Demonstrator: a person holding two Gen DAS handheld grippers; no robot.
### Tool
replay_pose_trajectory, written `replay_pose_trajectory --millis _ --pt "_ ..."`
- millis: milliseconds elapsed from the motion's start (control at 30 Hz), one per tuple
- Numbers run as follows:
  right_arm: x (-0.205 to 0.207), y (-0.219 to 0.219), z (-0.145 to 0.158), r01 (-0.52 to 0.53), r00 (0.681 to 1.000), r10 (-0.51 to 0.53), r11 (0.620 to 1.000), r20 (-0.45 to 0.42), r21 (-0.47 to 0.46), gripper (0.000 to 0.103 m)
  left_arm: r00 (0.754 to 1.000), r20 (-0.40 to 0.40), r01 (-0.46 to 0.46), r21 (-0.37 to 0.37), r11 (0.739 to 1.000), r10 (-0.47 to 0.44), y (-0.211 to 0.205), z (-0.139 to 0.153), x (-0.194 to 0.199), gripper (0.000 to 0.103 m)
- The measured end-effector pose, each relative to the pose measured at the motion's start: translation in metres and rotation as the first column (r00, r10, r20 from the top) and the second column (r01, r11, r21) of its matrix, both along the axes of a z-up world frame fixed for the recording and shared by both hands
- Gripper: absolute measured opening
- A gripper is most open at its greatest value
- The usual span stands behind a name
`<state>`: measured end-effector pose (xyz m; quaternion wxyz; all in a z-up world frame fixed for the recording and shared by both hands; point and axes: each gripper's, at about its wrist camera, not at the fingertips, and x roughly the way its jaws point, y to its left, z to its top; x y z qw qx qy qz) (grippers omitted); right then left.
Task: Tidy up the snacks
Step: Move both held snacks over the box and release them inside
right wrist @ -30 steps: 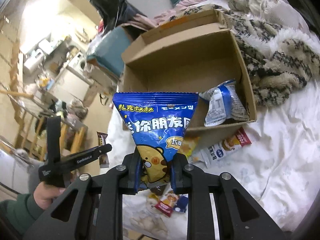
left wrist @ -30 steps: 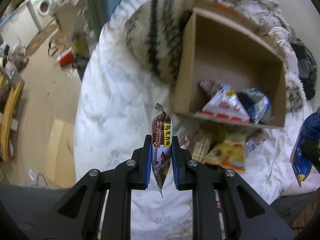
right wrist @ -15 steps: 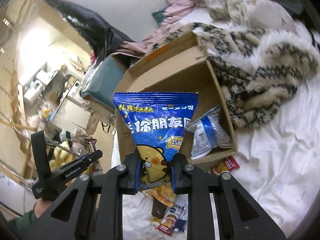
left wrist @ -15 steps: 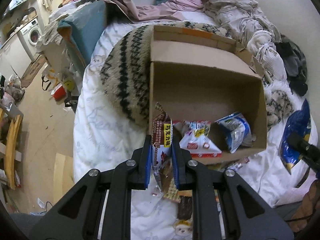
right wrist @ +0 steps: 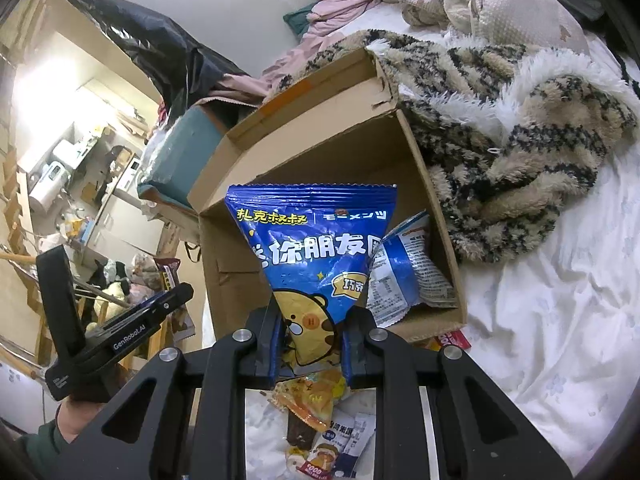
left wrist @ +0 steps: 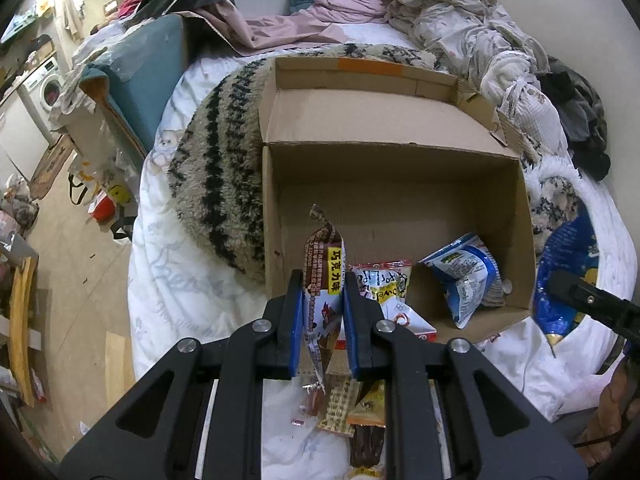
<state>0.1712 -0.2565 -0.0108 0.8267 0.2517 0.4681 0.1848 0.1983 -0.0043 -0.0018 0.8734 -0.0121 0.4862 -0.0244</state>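
Note:
My left gripper (left wrist: 320, 280) is shut on a slim brown chocolate snack packet (left wrist: 325, 264), held upright at the near left corner of an open cardboard box (left wrist: 384, 128). Inside the box lie a white and red packet (left wrist: 386, 292) and a blue and white bag (left wrist: 466, 276). My right gripper (right wrist: 312, 332) is shut on a blue triangular snack bag (right wrist: 316, 248) with a yellow bear, in front of the same box (right wrist: 320, 128). Loose snacks (left wrist: 352, 412) lie on the white sheet below both grippers. The left gripper (right wrist: 172, 300) also shows in the right wrist view.
The box rests on a bed, against a striped fuzzy blanket (left wrist: 216, 168). Crumpled clothes and bedding (left wrist: 460, 28) pile up behind it. A teal cushion (left wrist: 136, 80) and the floor lie off the bed's left edge. A hand (right wrist: 76, 420) grips the left tool.
Both grippers have moved toward the box with their packets. In the left view the box has swung from the upper right to straight ahead, and its inside shows more fully.

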Motion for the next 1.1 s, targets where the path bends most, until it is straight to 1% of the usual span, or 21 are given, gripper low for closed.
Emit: replay_pose_trajectory --millis 100,233,367,500,633,733,867,933,967,1000,1033,1067,1100 --pt "0.009 0.010 -0.006 -0.017 1.000 0.017 0.999 -0.013 -0.027 0.023 1.000 -0.011 0.017 -0.018 1.000 -0.017 -0.003 -0.008 0.005 0.015" --pt "0.021 0.023 -0.013 -0.046 0.999 0.045 0.997 -0.026 -0.063 0.024 0.998 -0.008 0.055 -0.010 0.998 -0.055 -0.009 -0.020 0.010 0.015" --pt "0.031 0.037 -0.024 -0.080 0.996 0.076 0.993 -0.047 -0.086 0.024 0.999 0.009 0.053 0.000 0.999 -0.053 -0.010 -0.027 0.009 0.015" --pt "0.035 0.047 -0.029 -0.102 0.994 0.097 0.988 -0.046 -0.119 0.024 0.998 0.004 0.058 -0.007 0.998 -0.058 -0.013 -0.032 0.013 0.016" --pt "0.037 0.048 -0.035 -0.098 0.994 0.091 0.986 -0.061 -0.133 0.024 0.999 -0.004 0.040 -0.006 0.999 -0.040 -0.012 -0.038 0.014 0.016" --pt "0.039 0.044 -0.039 -0.078 0.995 0.069 0.988 -0.071 -0.133 0.024 0.999 -0.001 0.049 -0.002 0.999 -0.049 -0.014 -0.038 0.013 0.016" --pt "0.040 0.041 -0.038 -0.061 0.997 0.055 0.990 -0.050 -0.129 0.024 0.997 0.032 0.067 0.003 0.998 -0.067 -0.019 -0.031 0.011 0.017" --pt "0.040 0.040 -0.037 -0.047 0.998 0.041 0.991 -0.051 -0.124 0.027 0.997 0.044 0.063 0.007 0.998 -0.063 -0.019 -0.029 0.010 0.016" --pt "0.040 0.039 -0.037 -0.031 0.998 0.026 0.993 -0.051 -0.118 0.027 0.997 0.041 0.064 0.004 0.998 -0.064 -0.020 -0.028 0.010 0.021" --pt "0.040 0.038 -0.037 -0.021 0.998 0.014 0.993 -0.056 -0.116 0.034 0.997 0.037 0.067 0.000 0.998 -0.067 -0.021 -0.028 0.010 0.031" --pt "0.040 0.036 -0.038 -0.019 0.998 0.011 0.994 -0.068 -0.112 0.040 0.997 0.034 0.069 -0.006 0.998 -0.069 -0.021 -0.028 0.010 0.038" --pt "0.040 0.035 -0.038 -0.017 0.998 0.009 0.994 -0.067 -0.110 0.053 0.997 0.035 0.067 -0.011 0.998 -0.066 -0.021 -0.028 0.010 0.055" --pt "0.038 0.034 -0.037 -0.012 0.998 0.005 0.994 -0.059 -0.113 0.068 0.997 0.043 0.066 -0.017 0.998 -0.065 -0.021 -0.027 0.009 0.066"
